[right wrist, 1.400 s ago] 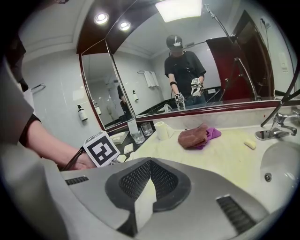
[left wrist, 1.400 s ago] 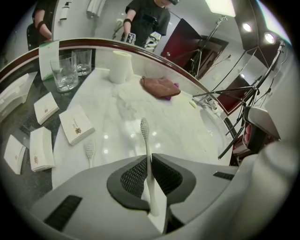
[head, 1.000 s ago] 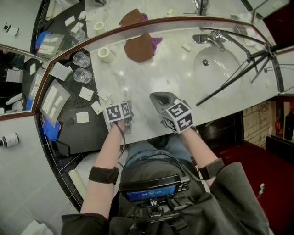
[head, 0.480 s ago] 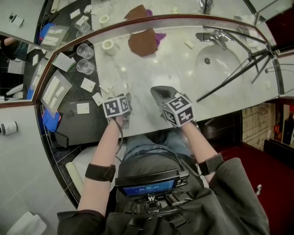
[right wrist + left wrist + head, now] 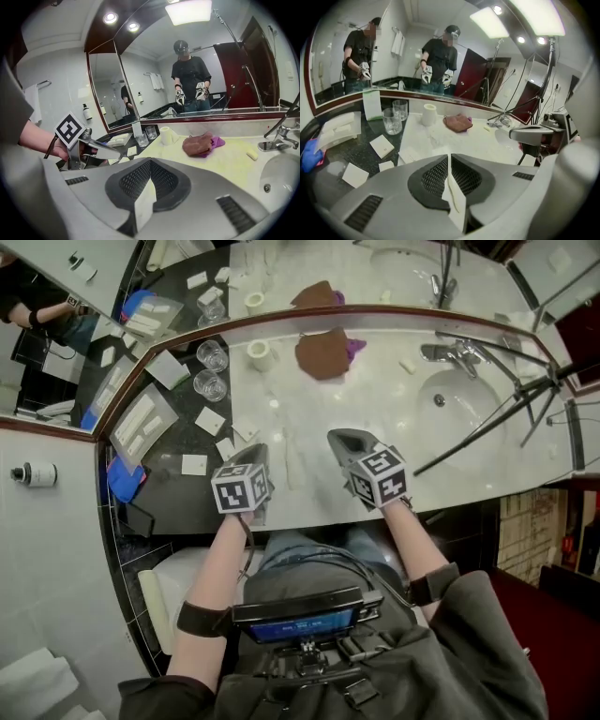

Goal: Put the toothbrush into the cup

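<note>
**A:** What's changed over the last second?

**B:** The left tool point(image 5: 449, 158) has come up off the bench point(image 5: 375, 404). In the earlier head views it sat low by the near edge, and now it rides higher. Its jaws have just been closing and stand almost together on a thin white strip running down out of the seam. I take that strip to be the toothbrush point(image 5: 455, 199) in its wrapper.

**A:** So the pick is done?

**B:** It looks that way. The toothbrush is in the left tool, clear of the bench and well apart from the cup point(image 5: 428, 114). That white cup stands at the back by the mirror, just right of two glass tumblers point(image 5: 204, 385), with a brown cloth point(image 5: 323, 352) further right.

**A:** And the right tool point(image 5: 150, 161)?

**B:** It has stayed where it was, beside the left one, jaws fully together. A white sliver shows at its seam, but I can't tell what it is.

**A:** What's left?

**B:** The whole carry: forward to the cup, stand the brush on end, lower it in. The hold is narrow, so the packet could swivel on the way.
</note>
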`<move>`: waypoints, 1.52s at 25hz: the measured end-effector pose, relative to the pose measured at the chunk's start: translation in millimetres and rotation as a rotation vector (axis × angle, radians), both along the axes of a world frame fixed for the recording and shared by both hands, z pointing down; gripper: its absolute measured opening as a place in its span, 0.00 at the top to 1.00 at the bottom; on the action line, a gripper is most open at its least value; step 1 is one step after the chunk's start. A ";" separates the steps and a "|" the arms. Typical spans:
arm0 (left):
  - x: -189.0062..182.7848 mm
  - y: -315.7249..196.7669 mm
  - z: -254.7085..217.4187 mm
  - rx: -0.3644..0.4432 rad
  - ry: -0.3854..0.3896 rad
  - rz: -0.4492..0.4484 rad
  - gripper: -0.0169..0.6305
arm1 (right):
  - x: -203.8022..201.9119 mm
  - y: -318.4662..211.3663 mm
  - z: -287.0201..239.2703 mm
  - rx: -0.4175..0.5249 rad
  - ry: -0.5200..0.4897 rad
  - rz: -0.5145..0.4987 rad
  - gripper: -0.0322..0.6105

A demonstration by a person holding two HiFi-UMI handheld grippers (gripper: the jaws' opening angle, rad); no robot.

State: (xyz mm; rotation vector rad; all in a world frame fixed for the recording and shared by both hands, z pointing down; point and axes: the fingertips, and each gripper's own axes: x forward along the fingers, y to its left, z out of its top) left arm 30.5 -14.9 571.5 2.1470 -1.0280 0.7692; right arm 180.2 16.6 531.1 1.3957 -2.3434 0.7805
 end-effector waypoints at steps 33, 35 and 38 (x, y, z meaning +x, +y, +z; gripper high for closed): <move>-67.4 13.5 -95.8 0.393 0.020 -0.089 0.97 | -5.9 -5.4 -11.2 0.043 -0.082 -0.055 0.94; -79.3 9.1 -95.7 0.395 0.013 -0.068 0.97 | -12.8 -5.2 -7.1 0.037 -0.081 -0.033 0.94; -92.3 -7.7 -94.1 0.407 0.009 0.003 0.97 | -19.2 -6.8 -1.4 0.030 -0.076 0.041 0.94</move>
